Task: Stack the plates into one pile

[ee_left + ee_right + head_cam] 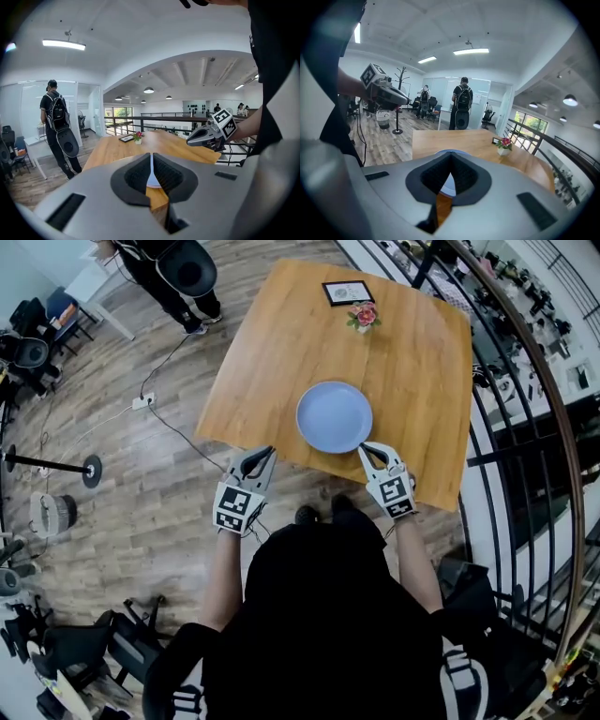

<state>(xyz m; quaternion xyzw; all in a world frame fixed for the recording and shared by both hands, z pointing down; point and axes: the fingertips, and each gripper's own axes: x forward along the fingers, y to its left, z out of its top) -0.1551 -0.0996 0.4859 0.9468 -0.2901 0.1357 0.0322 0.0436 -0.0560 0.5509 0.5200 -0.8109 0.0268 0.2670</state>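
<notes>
A light blue plate (335,416) lies near the front edge of the wooden table (422,362); whether it is one plate or a pile I cannot tell. My left gripper (269,452) is shut and empty at the table edge, left of the plate. My right gripper (363,447) is shut and empty, its tip just at the plate's right front rim. In the left gripper view the closed jaws (151,155) show a sliver of plate (152,180) behind them, and the right gripper (189,141) hangs beyond. In the right gripper view the plate (447,188) shows past the closed jaws (451,154).
A small flower pot (363,317) and a framed card (348,292) stand at the table's far end. A black railing (497,427) runs along the right side. A person with a backpack (178,277) stands beyond the far left corner. A power strip (142,402) lies on the floor.
</notes>
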